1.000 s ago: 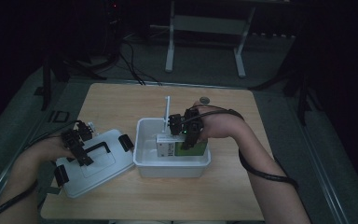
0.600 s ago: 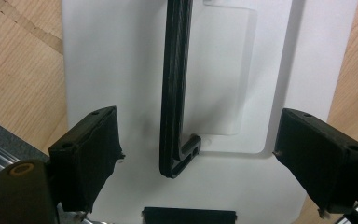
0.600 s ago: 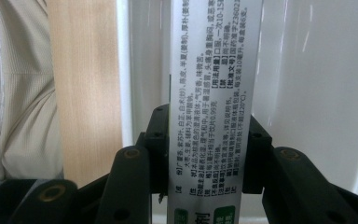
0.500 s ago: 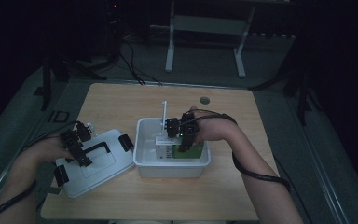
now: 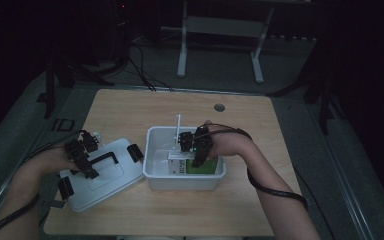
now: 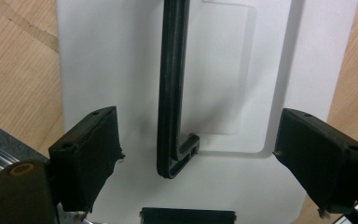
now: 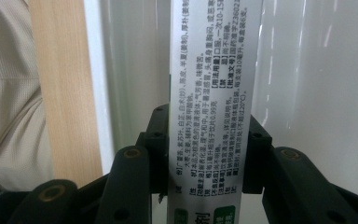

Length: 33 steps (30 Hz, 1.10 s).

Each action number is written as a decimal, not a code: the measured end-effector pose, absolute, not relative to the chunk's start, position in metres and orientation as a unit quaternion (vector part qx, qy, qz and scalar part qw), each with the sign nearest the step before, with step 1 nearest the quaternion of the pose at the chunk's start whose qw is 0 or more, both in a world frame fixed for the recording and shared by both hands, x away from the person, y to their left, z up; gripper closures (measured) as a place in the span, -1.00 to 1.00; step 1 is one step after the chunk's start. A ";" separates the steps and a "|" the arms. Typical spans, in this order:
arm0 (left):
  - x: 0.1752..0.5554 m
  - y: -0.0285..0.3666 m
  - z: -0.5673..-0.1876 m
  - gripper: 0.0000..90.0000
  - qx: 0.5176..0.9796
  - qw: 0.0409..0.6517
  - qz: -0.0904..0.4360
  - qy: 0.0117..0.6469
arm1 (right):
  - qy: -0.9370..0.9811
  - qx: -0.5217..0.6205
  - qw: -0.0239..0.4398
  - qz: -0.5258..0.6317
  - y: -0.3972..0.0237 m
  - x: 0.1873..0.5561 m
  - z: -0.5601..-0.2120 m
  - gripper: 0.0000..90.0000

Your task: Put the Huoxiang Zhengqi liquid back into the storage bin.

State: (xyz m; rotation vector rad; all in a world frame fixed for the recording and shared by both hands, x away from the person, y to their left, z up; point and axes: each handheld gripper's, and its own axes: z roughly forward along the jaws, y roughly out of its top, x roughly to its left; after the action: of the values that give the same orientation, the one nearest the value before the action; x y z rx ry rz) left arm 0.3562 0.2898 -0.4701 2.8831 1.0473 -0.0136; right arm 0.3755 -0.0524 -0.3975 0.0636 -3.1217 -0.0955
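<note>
**Box pinched over the bin, lid under my open left jaws**

My right gripper (image 7: 207,140) has its jaws pinched on a narrow white box (image 7: 214,93) printed with small text; the box runs straight out from between the pads, one pad flat on each of its long faces. Beyond the jaw tips I see the pale inner wall of the white bin (image 7: 307,84), and off past one jaw a strip of the wooden table (image 7: 65,84). From the high view, the right gripper (image 5: 196,146) sits inside the white bin (image 5: 156,165), with the box (image 5: 177,165) below its tips beside a green pack (image 5: 200,168).

My left gripper (image 6: 196,163) has its jaws spread wide, gripping nothing. The white lid (image 6: 121,56) lies flat between and ahead of them, its black handle (image 6: 172,84) running away from the gap, nearer one pad than the other, touching neither. In the high view the left gripper (image 5: 82,157) hangs over the lid (image 5: 105,180), which rests on the table just beside the bin.
</note>
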 end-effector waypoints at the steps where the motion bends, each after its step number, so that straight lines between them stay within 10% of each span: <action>1: 0.356 0.289 -0.470 -0.69 0.939 0.038 -0.005 0.341 | -0.999 0.016 0.008 -0.030 -0.053 0.376 -0.399 0.42; 33: 0.356 0.288 -0.473 -0.69 0.940 0.036 -0.007 0.338 | -0.999 0.008 0.025 -0.022 -0.058 0.380 -0.444 0.41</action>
State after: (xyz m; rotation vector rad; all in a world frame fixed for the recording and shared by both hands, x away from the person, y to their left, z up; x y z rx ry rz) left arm 0.3561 0.2878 -0.4730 2.8881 1.0374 -0.0220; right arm 0.3800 -0.0580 -0.4439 0.0253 -3.0917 -0.0682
